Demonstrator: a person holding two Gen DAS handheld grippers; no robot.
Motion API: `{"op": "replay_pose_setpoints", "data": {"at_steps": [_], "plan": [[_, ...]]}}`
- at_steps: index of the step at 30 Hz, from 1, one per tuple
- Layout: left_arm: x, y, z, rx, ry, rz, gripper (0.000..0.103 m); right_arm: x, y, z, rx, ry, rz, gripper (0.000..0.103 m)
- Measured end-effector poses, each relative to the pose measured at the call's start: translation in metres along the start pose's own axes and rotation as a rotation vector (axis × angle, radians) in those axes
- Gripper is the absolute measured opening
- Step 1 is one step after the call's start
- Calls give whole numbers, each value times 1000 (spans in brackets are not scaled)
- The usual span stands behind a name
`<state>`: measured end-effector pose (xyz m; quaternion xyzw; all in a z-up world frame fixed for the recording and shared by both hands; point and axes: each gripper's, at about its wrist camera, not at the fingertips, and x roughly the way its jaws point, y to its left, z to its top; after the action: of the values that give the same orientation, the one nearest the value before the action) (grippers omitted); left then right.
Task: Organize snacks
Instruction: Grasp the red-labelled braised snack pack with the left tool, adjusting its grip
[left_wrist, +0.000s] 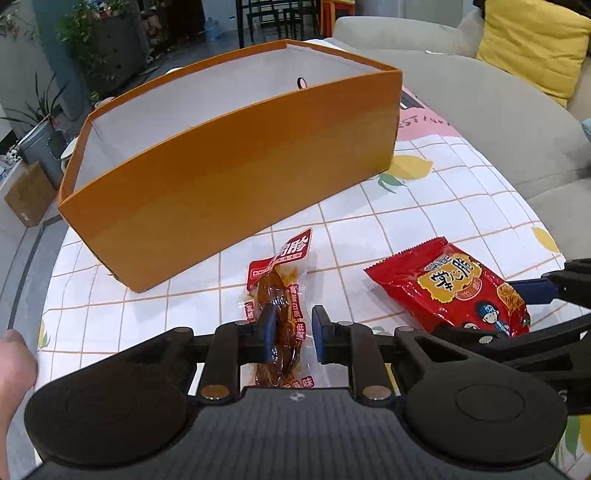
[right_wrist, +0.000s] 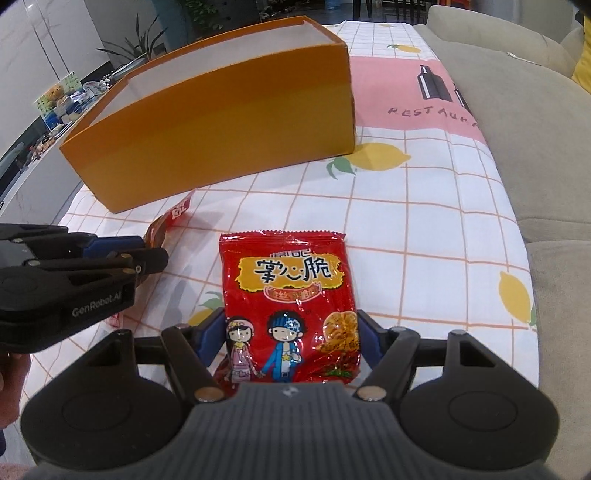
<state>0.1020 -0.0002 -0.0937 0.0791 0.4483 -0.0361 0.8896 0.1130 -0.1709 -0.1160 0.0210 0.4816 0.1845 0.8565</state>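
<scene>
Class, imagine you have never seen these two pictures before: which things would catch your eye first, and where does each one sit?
The big open orange cardboard box dominates the far side of the lemon-print tablecloth. Nearer, a shiny red snack packet with cartoon figures sits between the right gripper's fingers. To its left, a clear pouch of brown snack with a red label lies between the left gripper's fingers.
</scene>
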Motion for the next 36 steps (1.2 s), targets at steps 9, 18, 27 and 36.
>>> {"op": "replay_pose_setpoints", "data": {"at_steps": [9, 18, 27, 36], "plan": [[-7, 7, -2, -19, -40, -9, 19, 1, 2, 0, -19, -15, -4, 69], [-19, 26, 6, -129, -44, -68, 1, -12, 6, 4, -20, -56, 10, 68], [-15, 26, 1, -54, -36, -110, 3, -9, 2, 1, -6, -37, 8, 68], [-19, 54, 19, -216, 34, -372, 1, -13, 2, 6, 25, -55, 45, 68]]}}
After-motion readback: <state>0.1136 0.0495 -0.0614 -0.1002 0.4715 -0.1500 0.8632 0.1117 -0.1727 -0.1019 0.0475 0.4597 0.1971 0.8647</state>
